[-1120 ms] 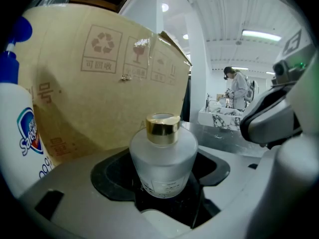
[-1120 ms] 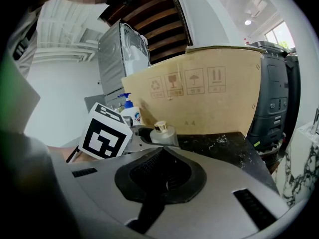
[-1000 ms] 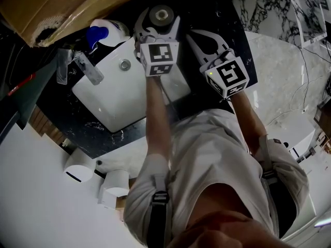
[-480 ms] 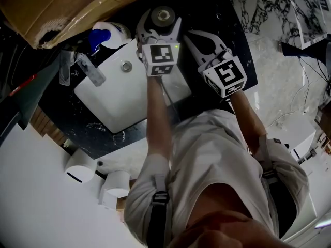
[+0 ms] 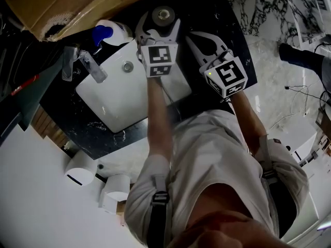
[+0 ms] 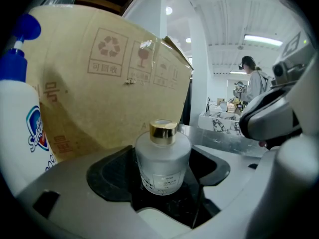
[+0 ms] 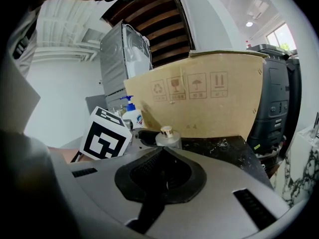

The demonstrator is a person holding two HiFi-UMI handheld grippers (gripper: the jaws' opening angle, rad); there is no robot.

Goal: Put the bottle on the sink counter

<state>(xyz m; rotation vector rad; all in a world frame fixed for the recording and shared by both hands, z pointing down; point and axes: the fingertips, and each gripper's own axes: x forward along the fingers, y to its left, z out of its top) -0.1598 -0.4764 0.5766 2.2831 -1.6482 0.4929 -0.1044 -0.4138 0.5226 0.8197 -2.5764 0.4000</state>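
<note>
A small frosted glass bottle (image 5: 163, 14) with a gold cap stands upright on the black marble sink counter (image 5: 223, 15), behind the white basin. My left gripper (image 5: 159, 22) is open, with one jaw on each side of the bottle (image 6: 163, 158) and a gap showing on both sides. The left gripper (image 6: 162, 177) holds nothing. My right gripper (image 5: 193, 34) hovers just to the right, shut and empty, its tips (image 7: 163, 149) meeting. From there the bottle (image 7: 168, 137) shows just ahead, beside the left gripper's marker cube (image 7: 104, 132).
A white soap bottle with a blue pump (image 5: 110, 32) stands left of the frosted bottle. A large cardboard box (image 5: 62, 4) runs along the back of the counter. The white basin (image 5: 111, 97) and its faucet (image 5: 89, 67) lie to the left. Toilet paper rolls (image 5: 80, 172) sit lower left.
</note>
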